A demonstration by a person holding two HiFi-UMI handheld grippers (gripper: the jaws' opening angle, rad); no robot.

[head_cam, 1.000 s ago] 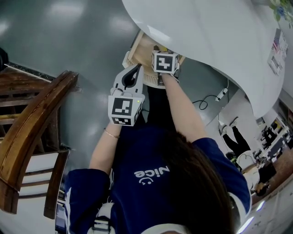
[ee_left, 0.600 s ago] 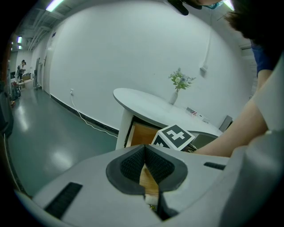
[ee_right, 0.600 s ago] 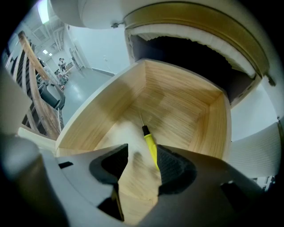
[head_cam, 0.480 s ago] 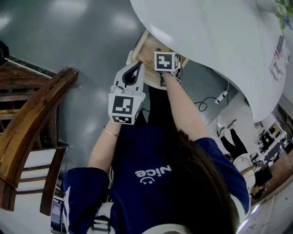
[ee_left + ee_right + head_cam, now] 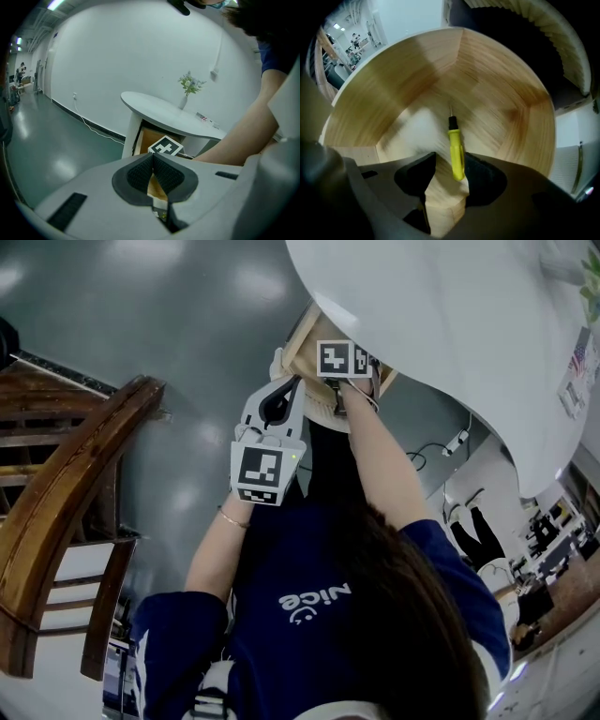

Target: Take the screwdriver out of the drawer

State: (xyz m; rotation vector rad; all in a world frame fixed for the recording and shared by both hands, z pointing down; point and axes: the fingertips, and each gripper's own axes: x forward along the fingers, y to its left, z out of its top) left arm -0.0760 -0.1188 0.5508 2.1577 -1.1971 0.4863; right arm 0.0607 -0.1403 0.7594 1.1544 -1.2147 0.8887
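A screwdriver [image 5: 456,154] with a yellow handle and black collar lies on the floor of the open wooden drawer [image 5: 501,93]. My right gripper [image 5: 451,158] points steeply down into the drawer and stands open. The handle's end lies between its jaws, close to the right pad [image 5: 480,176]. In the head view only its marker cube [image 5: 336,359] shows over the drawer [image 5: 305,343]; the fingertips are hidden. My left gripper [image 5: 284,385] hovers at the drawer's front edge, shut with nothing between its pads [image 5: 140,174].
The drawer hangs under a round white table [image 5: 450,324] that carries a small vase of flowers [image 5: 187,89]. A dark wooden chair [image 5: 66,502] stands to the left. A cable and power strip [image 5: 455,435] lie on the grey floor to the right.
My right gripper has sunk deeper into the drawer and tipped more steeply down. The left gripper has stayed by the drawer's front.
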